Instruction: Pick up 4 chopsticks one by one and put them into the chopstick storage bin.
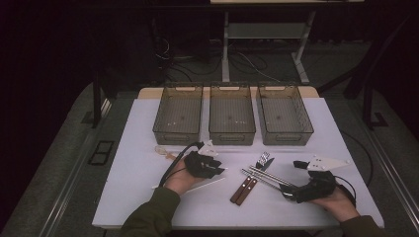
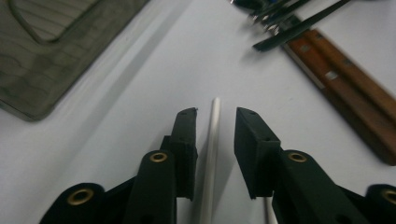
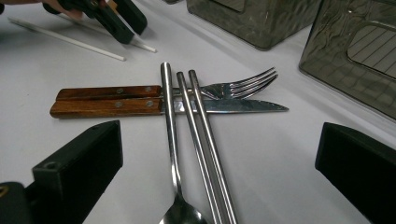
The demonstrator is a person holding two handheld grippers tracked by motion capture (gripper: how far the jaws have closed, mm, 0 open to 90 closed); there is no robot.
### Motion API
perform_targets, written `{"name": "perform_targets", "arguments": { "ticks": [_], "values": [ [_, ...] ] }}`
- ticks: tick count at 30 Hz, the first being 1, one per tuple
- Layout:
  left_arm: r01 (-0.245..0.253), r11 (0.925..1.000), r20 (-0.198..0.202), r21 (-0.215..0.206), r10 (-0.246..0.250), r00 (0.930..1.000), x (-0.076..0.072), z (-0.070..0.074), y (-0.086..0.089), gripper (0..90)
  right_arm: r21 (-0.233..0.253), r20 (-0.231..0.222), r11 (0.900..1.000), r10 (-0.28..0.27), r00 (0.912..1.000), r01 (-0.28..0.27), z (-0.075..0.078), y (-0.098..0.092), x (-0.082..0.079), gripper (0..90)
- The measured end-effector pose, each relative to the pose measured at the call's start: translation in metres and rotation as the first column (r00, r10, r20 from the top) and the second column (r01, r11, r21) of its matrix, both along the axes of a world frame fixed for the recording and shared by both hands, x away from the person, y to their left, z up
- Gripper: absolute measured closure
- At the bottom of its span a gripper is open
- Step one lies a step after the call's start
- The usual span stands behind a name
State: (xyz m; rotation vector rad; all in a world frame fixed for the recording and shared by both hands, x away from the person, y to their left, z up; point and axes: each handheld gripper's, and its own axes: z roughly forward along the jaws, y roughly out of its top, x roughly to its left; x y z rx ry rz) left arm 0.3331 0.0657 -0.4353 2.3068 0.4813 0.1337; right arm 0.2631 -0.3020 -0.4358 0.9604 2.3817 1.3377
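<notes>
My left gripper is low over the white table, open, its jaws straddling a thin white stick without clamping it. A second white stick lies beside it. My right gripper is wide open around a metal spoon and two metal chopsticks. These lie across a wooden-handled knife and fork. The left gripper also shows far off in the right gripper view.
Three tinted plastic bins stand in a row at the back of the table. A clear plastic spoon lies left of my left hand. A bin's corner sits just ahead-left of the left gripper.
</notes>
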Motion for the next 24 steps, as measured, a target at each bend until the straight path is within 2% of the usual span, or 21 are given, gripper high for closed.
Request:
{"name": "perform_targets", "arguments": {
  "ticks": [3, 6, 7, 10, 13, 19, 24],
  "values": [
    [-0.015, 0.9998, -0.005, -0.010, 0.015, 0.9999, -0.009, 0.006, 0.007, 60.6, 0.001, 0.002, 1.000, 0.000, 1.0000, 0.000, 0.000, 0.000, 0.000, 0.6],
    [-0.004, 0.9998, -0.014, -0.020, 0.004, 0.9999, -0.021, 0.008, 0.017, 61.0, 0.002, 0.004, 1.000, 0.001, 1.0000, -0.001, 0.000, -0.001, 0.000, 0.6],
    [-0.001, 0.9996, -0.020, -0.028, 0.001, 0.9998, -0.026, 0.009, 0.021, 62.0, 0.002, 0.004, 1.000, 0.000, 1.0000, 0.000, 0.000, -0.001, 0.000, 0.6],
    [0.001, 0.9999, -0.016, -0.017, -0.002, 0.9999, -0.040, 0.009, 0.030, 65.6, 0.002, 0.003, 1.000, -0.001, 1.0000, 0.001, 0.001, -0.001, 0.000, 0.6],
    [0.000, 1.0000, -0.021, -0.007, 0.000, 0.9998, -0.048, 0.010, 0.040, 70.0, -0.001, 0.005, 1.000, 0.001, 1.0000, -0.001, 0.000, 0.000, 0.000, 0.6],
    [-0.062, 0.9977, -0.050, -0.028, 0.061, 0.9969, -0.059, 0.011, 0.066, 71.4, -0.003, 0.007, 1.000, -0.001, 1.0000, 0.001, 0.000, 0.000, 0.000, 0.6],
    [-0.105, 0.9944, -0.071, -0.014, 0.104, 0.9921, -0.070, 0.007, 0.085, 70.3, -0.006, 0.003, 1.000, -0.001, 1.0000, 0.001, 0.000, 0.001, 0.000, 0.6]
  ]
}}
